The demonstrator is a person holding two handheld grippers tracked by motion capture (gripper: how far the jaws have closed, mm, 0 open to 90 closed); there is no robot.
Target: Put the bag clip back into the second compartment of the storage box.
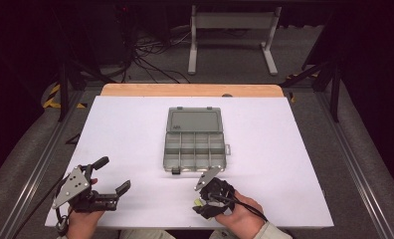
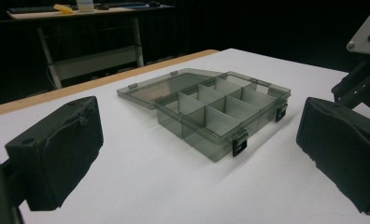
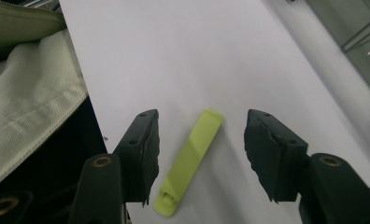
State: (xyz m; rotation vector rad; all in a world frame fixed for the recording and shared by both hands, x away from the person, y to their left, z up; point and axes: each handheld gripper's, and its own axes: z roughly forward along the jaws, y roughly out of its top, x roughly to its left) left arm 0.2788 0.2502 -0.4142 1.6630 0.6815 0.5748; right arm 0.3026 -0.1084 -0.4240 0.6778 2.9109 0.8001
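White counter (image 1: 135, 129), organizer box (image 1: 194, 141) lid open, compartments empty. Right tongs (image 3: 199, 156) straddle lime-green clip (image 3: 190, 161), ungripped; left tongs (image 1: 113, 174) open, idle. Pickup pending.

Bright white table (image 1: 135, 129), dark surroundings, soft shadows, slightly soft, grainy pictures

This looks like a lab or recording studio. A white table (image 1: 135, 129) with a wooden far edge stands on grey carpet, framed by aluminium rails (image 1: 31, 174) along the floor. Black surroundings close it in, loose cables (image 1: 150, 55) lie behind, and a grey bench frame (image 1: 232, 30) stands further back. Hazard tape (image 1: 50, 97) marks one corner.
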